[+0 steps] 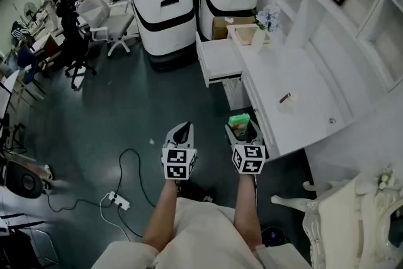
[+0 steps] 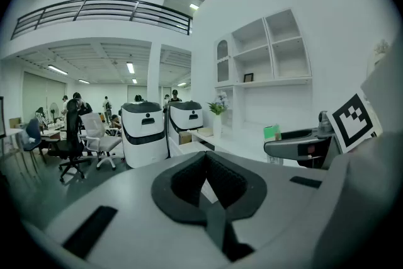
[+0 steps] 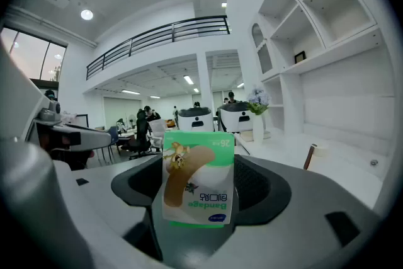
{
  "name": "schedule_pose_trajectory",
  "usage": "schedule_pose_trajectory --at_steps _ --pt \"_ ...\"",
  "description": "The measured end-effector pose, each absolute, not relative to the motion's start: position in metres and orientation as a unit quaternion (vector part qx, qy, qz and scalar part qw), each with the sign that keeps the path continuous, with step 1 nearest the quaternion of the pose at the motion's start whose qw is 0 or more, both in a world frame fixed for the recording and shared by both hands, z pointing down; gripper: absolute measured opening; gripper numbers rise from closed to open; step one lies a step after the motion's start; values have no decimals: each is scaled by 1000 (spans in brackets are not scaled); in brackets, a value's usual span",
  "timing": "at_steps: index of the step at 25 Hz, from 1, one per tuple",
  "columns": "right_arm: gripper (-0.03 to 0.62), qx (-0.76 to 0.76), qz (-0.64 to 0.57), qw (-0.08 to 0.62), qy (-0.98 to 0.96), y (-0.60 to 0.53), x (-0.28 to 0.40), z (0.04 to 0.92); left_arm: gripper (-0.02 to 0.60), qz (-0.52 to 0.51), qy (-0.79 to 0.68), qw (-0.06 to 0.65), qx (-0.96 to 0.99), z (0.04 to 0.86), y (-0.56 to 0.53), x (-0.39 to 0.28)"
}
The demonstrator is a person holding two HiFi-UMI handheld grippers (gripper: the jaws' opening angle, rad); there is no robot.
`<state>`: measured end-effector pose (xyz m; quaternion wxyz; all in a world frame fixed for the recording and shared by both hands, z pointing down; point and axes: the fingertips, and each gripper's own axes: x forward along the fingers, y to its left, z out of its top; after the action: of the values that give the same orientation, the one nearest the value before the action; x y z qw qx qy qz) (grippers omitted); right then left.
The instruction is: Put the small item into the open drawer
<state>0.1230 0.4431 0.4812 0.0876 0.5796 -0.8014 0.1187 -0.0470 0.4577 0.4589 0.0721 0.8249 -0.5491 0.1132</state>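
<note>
The desk (image 1: pixel 302 97) runs along my right, the open drawer (image 1: pixel 217 61) well ahead, its inside too washed-out to read; my left gripper (image 2: pixel 205 189) is clenched on nothing; my right gripper (image 3: pixel 199 205) grasps the box (image 3: pixel 198 174) upright, jaws wide. I judge the box light, thin-walled and slick, so a mild squeeze on its flat sides suits; its base hides between the jaws.

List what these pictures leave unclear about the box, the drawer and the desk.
Head view: bandage box, lower part hidden by the right gripper.
Head view: open drawer, inside washed out, too small.
Head view: brownish object on the desk, too small to identify.
</note>
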Motion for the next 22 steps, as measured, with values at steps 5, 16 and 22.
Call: schedule_pose_trajectory --at_steps 5,16,22 --pt "365 575 114 88 -805 436 124 476 17 111 -552 69 824 456 454 -47" --pt "365 567 110 88 -812 422 121 473 17 98 -576 59 809 448 448 -67" --pt "365 569 116 83 -810 393 118 474 17 103 -571 60 812 450 415 -70"
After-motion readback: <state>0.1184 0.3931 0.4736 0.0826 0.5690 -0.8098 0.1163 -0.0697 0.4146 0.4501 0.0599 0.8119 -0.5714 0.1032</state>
